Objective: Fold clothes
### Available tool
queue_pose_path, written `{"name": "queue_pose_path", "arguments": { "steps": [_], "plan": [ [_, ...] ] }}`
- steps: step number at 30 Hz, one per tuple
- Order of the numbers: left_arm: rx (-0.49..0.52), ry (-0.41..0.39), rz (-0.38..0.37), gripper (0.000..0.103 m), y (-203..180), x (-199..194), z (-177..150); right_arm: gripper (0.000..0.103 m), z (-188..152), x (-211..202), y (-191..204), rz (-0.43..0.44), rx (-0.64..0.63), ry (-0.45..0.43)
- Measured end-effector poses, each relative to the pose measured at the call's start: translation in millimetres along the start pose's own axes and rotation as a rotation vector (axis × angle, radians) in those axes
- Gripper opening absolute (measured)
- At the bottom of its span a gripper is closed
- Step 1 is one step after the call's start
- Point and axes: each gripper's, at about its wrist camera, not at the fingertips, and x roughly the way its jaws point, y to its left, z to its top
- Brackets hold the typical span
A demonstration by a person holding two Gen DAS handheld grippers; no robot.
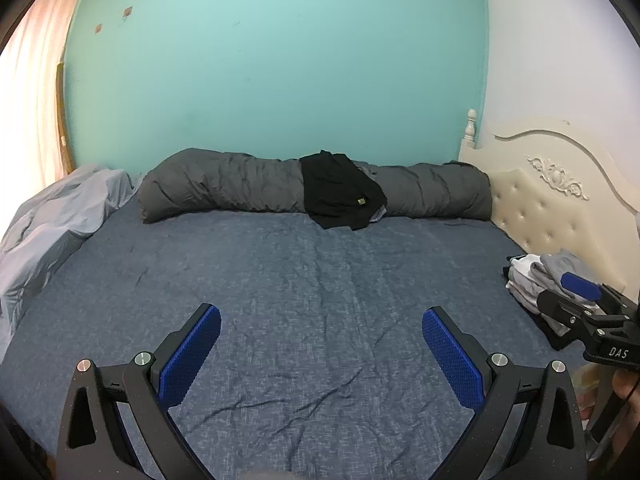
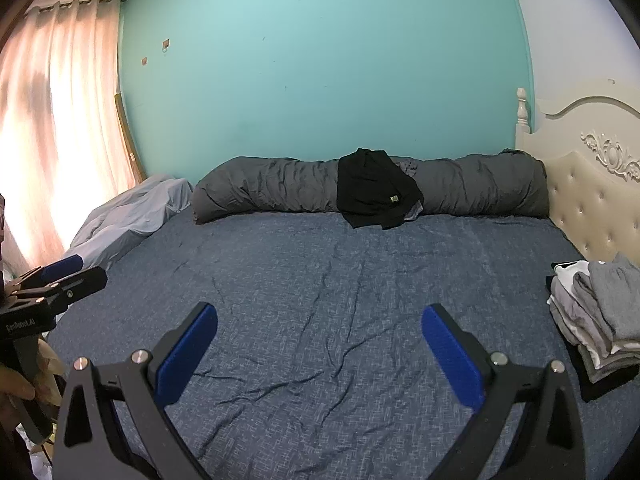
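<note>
Holding both tools level over the near edge of the bed [image 1: 304, 280], I find the left gripper [image 1: 320, 356] with its blue pads spread wide and nothing between them, and the right gripper [image 2: 318, 354] likewise spread and empty. A black garment [image 1: 340, 192] lies unfolded, draped over the rolled grey duvet [image 1: 224, 184] at the far side of the bed, its lower hem spilling onto the blue sheet. A stack of folded clothes [image 2: 596, 316] sits at the right, near the cream headboard [image 2: 592, 208]. The governing relation: the black garment lies straight ahead of both grippers, well apart from them across the bare sheet, its long axis running roughly away from me. It sits slightly right of centre in both wrist views, and I cannot tell which gripper is nearer; the right one stands closer to the stack. In my judgement, the black garment remains to be folded, while the stack shows folded pieces already in place. A crumpled pale-blue sheet [image 1: 52, 224] lies at the left edge.
</note>
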Motion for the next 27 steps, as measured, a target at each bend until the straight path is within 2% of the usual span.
{"name": "queue_pose_path", "arguments": {
  "steps": [10, 27],
  "plan": [
    [0.023, 0.001, -0.009, 0.103, 0, -1, -10, 0.103, 1, 1, -3, 0.020, -0.002, 0.015],
    [0.021, 0.009, -0.006, 0.103, -1, -1, -1, 0.103, -1, -1, 0, 0.015, -0.006, 0.003]
  ]
}}
